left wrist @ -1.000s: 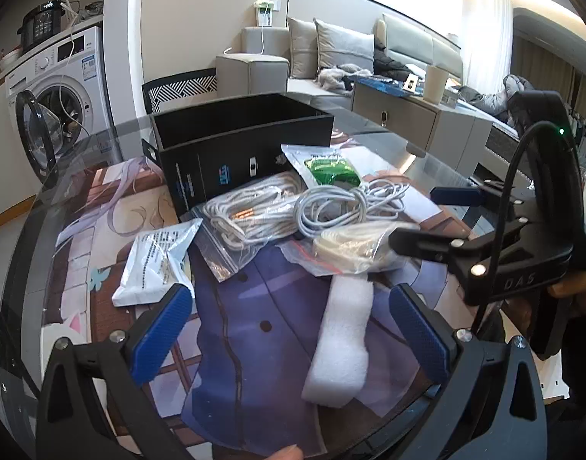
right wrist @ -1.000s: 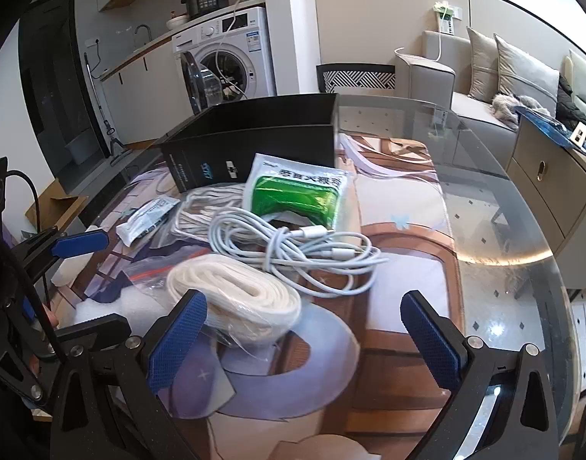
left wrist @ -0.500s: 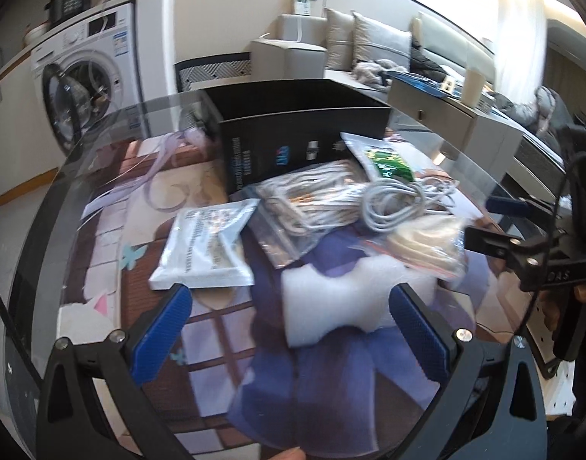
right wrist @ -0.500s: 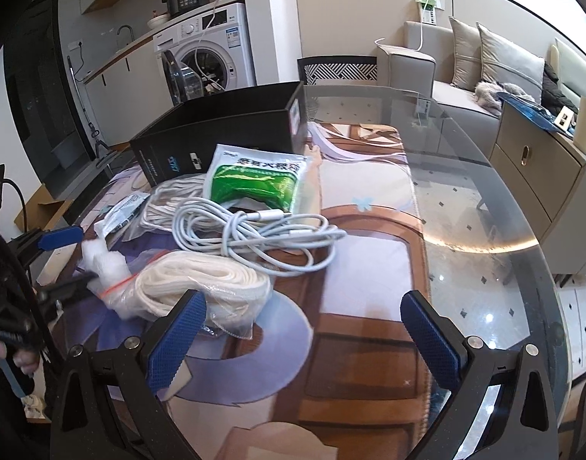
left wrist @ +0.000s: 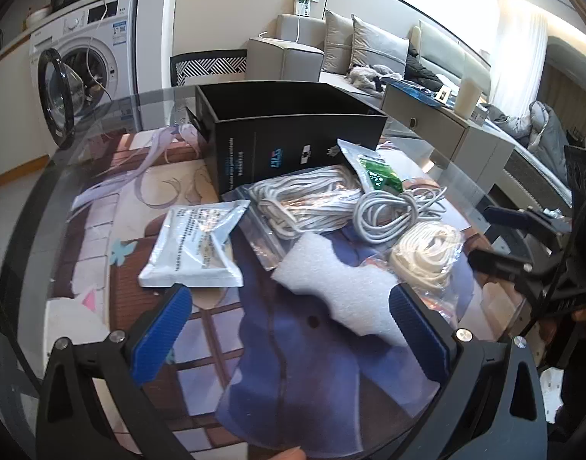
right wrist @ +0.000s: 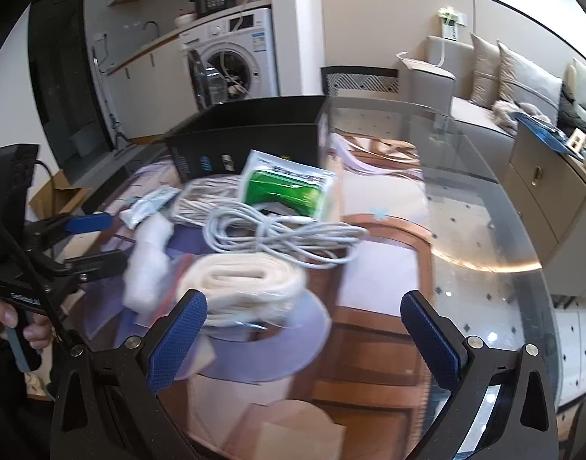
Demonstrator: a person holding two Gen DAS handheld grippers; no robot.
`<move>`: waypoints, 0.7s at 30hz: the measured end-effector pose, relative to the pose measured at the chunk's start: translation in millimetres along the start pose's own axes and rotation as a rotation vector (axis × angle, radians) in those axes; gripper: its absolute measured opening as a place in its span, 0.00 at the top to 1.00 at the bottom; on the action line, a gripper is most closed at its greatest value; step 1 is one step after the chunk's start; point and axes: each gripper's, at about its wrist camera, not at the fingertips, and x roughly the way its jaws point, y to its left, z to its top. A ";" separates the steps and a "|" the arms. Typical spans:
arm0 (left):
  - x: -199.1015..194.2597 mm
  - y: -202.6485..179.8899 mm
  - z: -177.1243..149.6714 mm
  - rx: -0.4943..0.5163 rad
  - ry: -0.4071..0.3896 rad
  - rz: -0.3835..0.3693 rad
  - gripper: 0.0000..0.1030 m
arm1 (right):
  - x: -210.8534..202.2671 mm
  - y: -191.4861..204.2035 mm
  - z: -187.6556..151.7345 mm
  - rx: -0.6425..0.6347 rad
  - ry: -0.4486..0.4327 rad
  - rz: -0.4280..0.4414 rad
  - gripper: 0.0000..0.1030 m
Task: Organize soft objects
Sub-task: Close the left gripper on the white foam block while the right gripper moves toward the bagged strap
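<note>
While both our grippers stand wide apart and hold nothing, the left gripper (left wrist: 289, 326) hovers over the white foam piece (left wrist: 338, 291). At two o'clock lies the bagged cream rope (left wrist: 427, 249); the black box (left wrist: 293, 134) sits at twelve. Our right gripper (right wrist: 304, 339) faces that rope.

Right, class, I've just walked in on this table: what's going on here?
A person holds a gripper in each hand over a glass table strewn with soft items. The left gripper is open around the white foam strip; the right gripper is open beside the bagged cream rope. Nothing is gripped, and nothing is visible inside the black box.
</note>
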 end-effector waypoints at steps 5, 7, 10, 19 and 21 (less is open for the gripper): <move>6.9 -10.3 3.2 0.009 0.012 0.002 0.00 | 11.9 20.6 1.3 -0.040 0.015 0.056 0.00; 10.6 -15.1 4.9 0.025 0.018 0.009 0.00 | 16.5 28.1 0.4 -0.060 0.027 0.069 0.00; 15.0 -19.4 6.9 0.040 0.028 0.017 0.00 | 23.5 36.8 0.6 -0.091 0.043 0.081 0.00; 18.6 -10.2 5.1 0.035 0.061 0.022 0.00 | 39.8 46.8 1.7 -0.157 0.081 0.048 0.00; 16.6 -8.2 4.3 0.039 0.062 0.022 0.00 | 43.3 48.2 2.2 -0.164 0.089 0.042 0.00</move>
